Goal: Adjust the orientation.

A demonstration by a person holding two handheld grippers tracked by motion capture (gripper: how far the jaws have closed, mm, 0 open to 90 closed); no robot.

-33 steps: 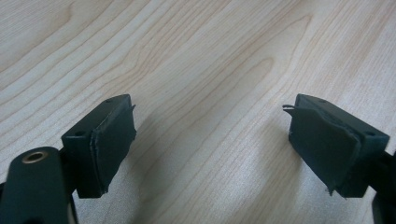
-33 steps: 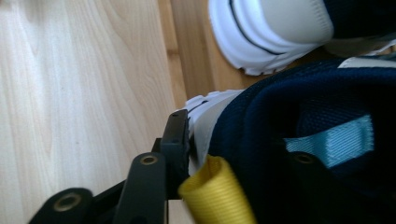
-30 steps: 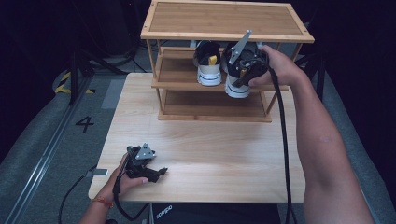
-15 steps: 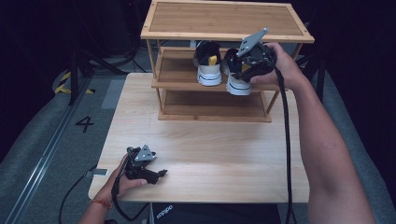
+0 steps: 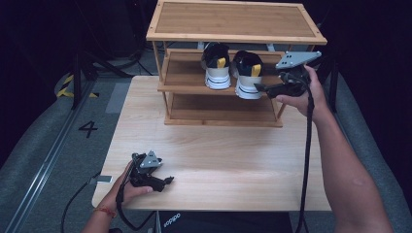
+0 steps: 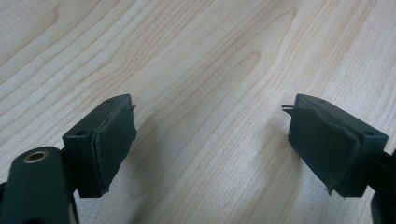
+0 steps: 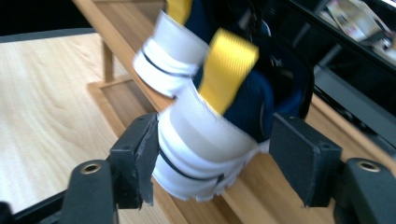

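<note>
Sneakers sit side by side on the rack's (image 5: 165, 73) middle shelf in the high view; the right gripper (image 5: 265, 88) hovers beside the right sneaker (image 5: 247, 75), left gripper (image 5: 167, 180) rests on the table (image 5: 243, 160). Left gripper view: jaws wide apart, empty. Right gripper view: jaws spread around the sneaker's heel (image 7: 201, 140), one touching.

A wooden shelf rack (image 5: 236, 34) stands at the table's (image 5: 233, 160) far edge, with a floor marking "4" (image 5: 88, 128) left of the table.

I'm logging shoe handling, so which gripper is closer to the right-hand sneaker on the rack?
Right. The right gripper sits at that sneaker's heel, jaws open either side. The left gripper rests on the table, far away.
</note>
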